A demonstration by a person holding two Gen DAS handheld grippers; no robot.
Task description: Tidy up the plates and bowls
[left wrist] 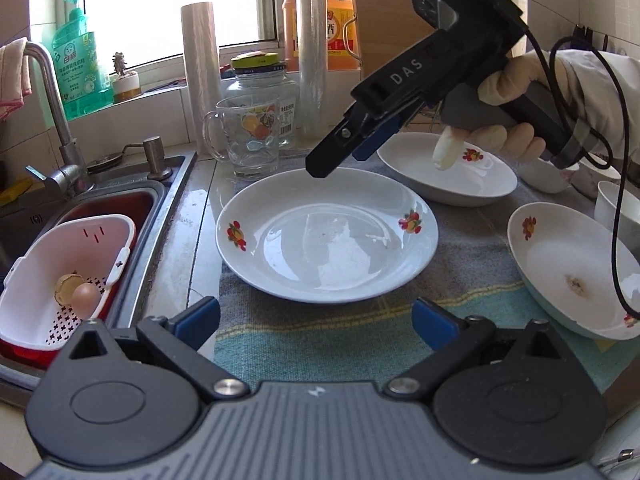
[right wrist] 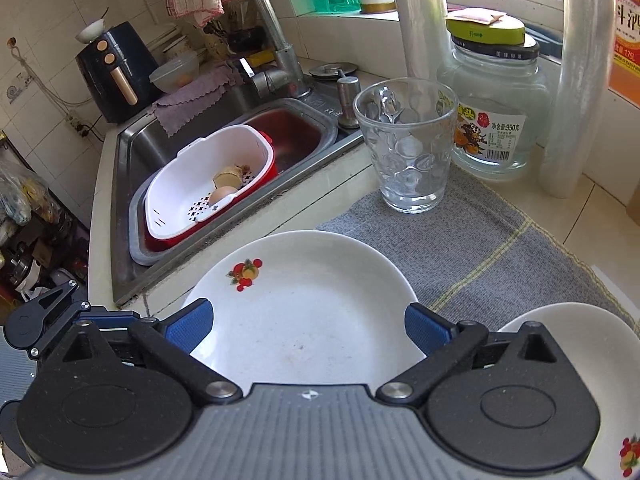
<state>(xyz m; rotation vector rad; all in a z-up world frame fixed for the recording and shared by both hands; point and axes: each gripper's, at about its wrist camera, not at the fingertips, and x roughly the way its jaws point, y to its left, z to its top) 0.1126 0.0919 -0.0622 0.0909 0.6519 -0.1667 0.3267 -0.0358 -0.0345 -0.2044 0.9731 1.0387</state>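
A large white plate (left wrist: 326, 236) with fruit prints lies on a checked cloth (left wrist: 320, 344) beside the sink. My left gripper (left wrist: 316, 320) stands open just short of its near rim, nothing between the blue pads. A gloved hand holds my right gripper (left wrist: 340, 158) above the plate's far rim. In the right wrist view the right gripper (right wrist: 308, 328) is open wide over the plate (right wrist: 304, 300), its pads clear of it. A second plate (left wrist: 448, 172) lies behind to the right, and a white bowl (left wrist: 572, 272) sits tilted at the right edge.
A sink (right wrist: 132, 152) on the left holds a white colander (left wrist: 64, 276) with an egg. A glass mug (left wrist: 248, 140), a jar (left wrist: 264, 96), two film rolls (left wrist: 200, 72) and an oil bottle (left wrist: 340, 28) stand behind the plates. Small cups (left wrist: 616, 208) crowd the far right.
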